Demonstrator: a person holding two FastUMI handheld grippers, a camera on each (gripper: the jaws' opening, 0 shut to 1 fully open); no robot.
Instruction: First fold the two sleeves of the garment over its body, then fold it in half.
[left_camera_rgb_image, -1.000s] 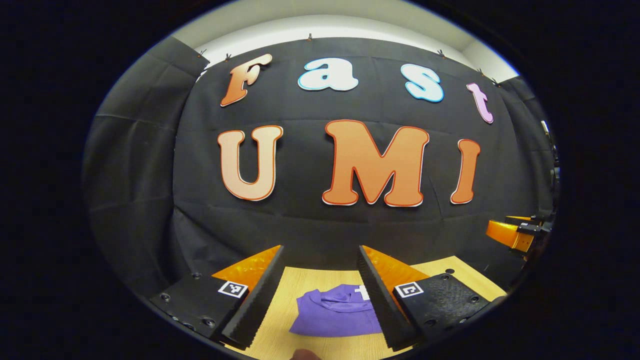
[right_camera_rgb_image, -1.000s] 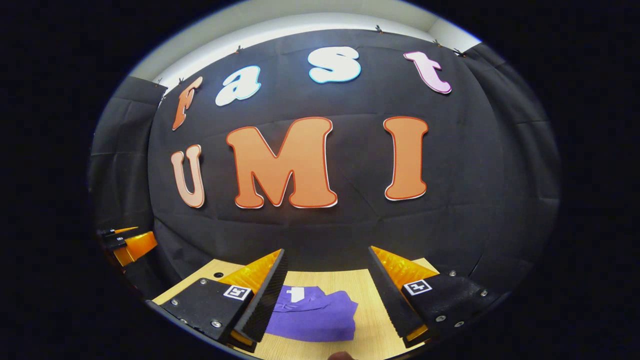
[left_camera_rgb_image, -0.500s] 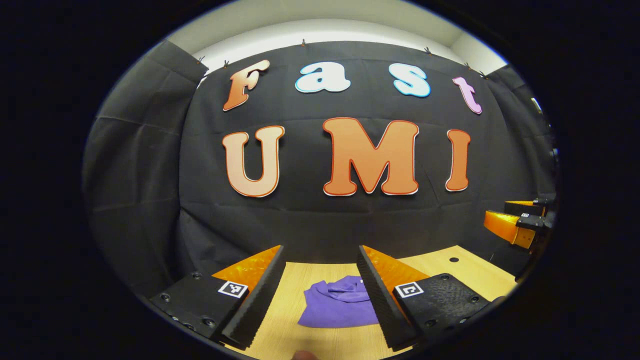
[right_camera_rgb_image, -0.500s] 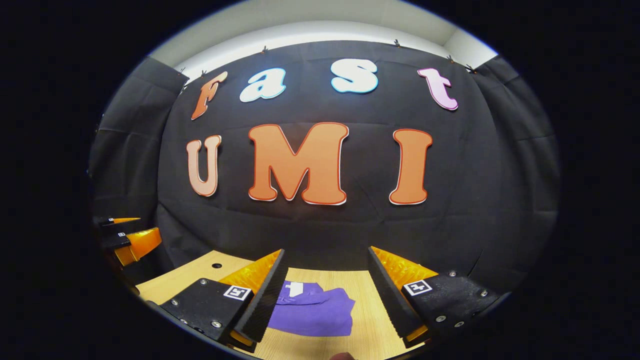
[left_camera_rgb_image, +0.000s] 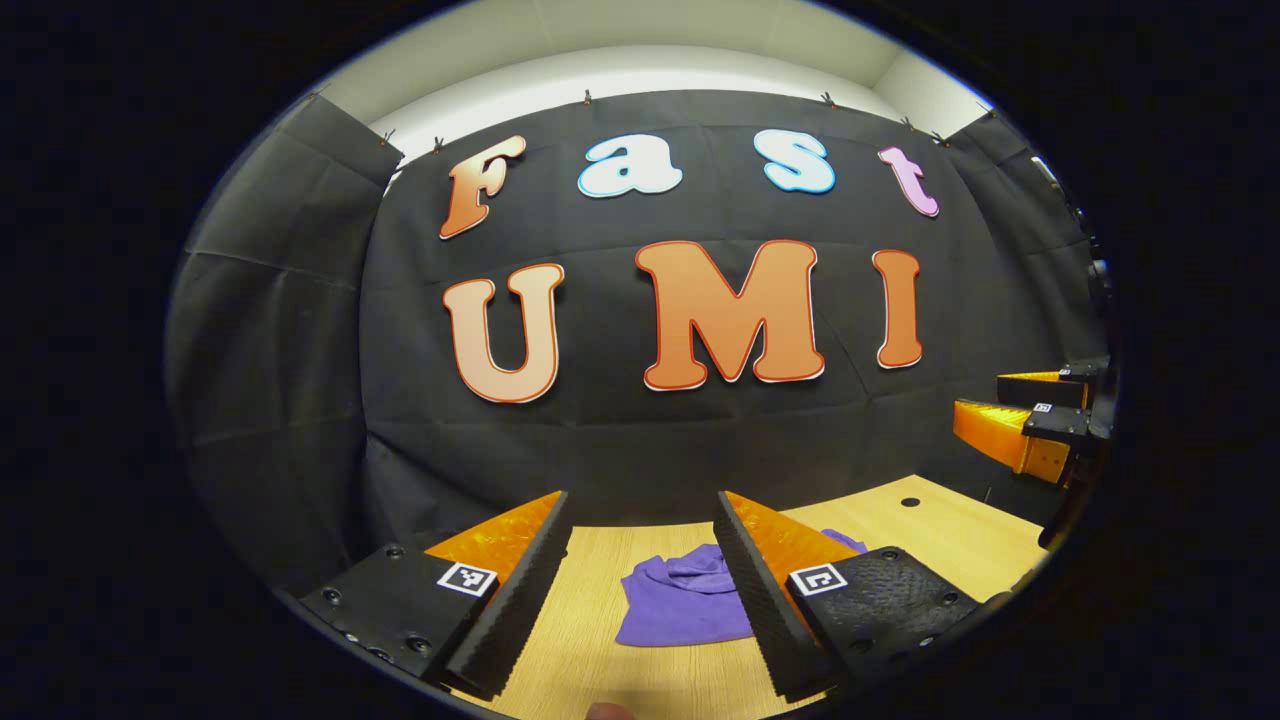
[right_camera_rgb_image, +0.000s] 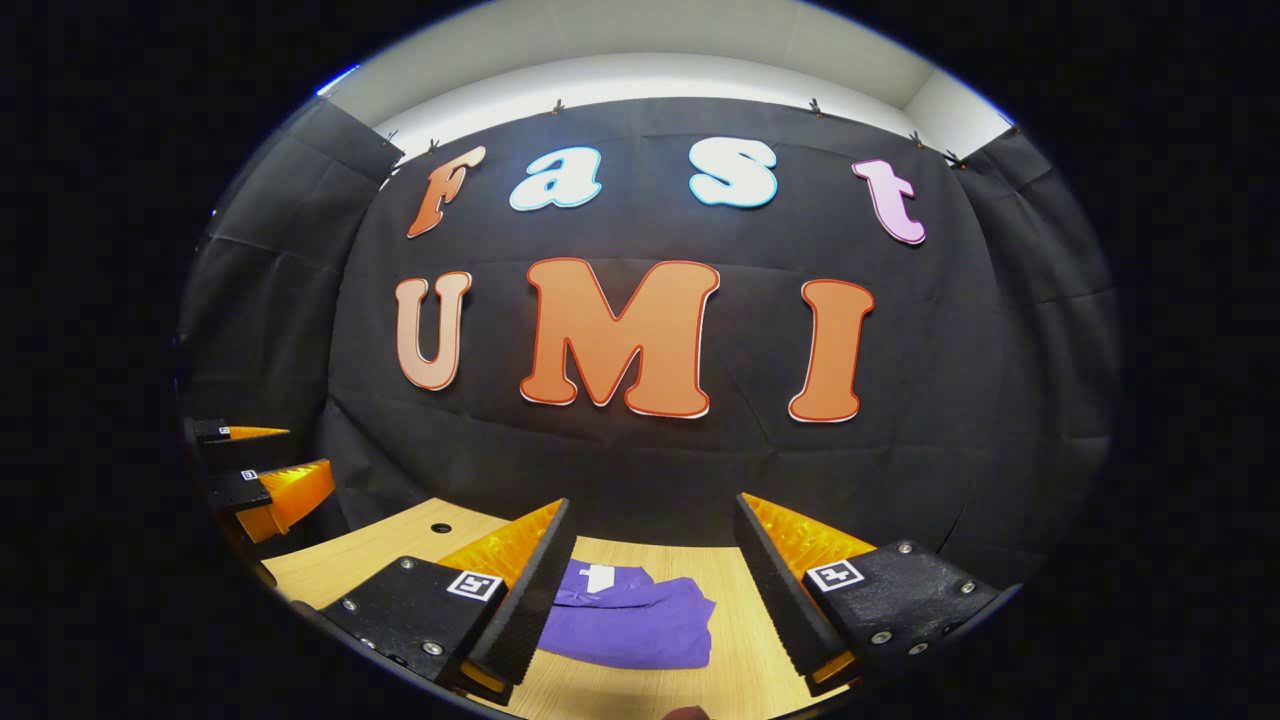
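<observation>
Purple garment (left_camera_rgb_image: 682, 607) lies folded on the wooden table (left_camera_rgb_image: 940, 520), at six o'clock in my left gripper view. I see both the left gripper (left_camera_rgb_image: 640, 585) and right gripper (right_camera_rgb_image: 650, 590) spread wide, empty, above it.

The left gripper view looks forward from above the near edge of a wooden tabletop (left_camera_rgb_image: 600, 640), level with the booth's black cloth wall, its own left gripper (left_camera_rgb_image: 640, 585) parted at the bottom of the picture. The right gripper view faces the same wall from a spot farther right, over the right gripper (right_camera_rgb_image: 650, 590). Both cameras sit close to the tabletop (right_camera_rgb_image: 740, 640) and share it, along with a folded purple garment (left_camera_rgb_image: 680, 610) lying between each pair of fingers (right_camera_rgb_image: 630, 625). Each camera also catches the other gripper at its edge: the right at far right (left_camera_rgb_image: 1020, 425), the left at far left (right_camera_rgb_image: 260, 470).
</observation>
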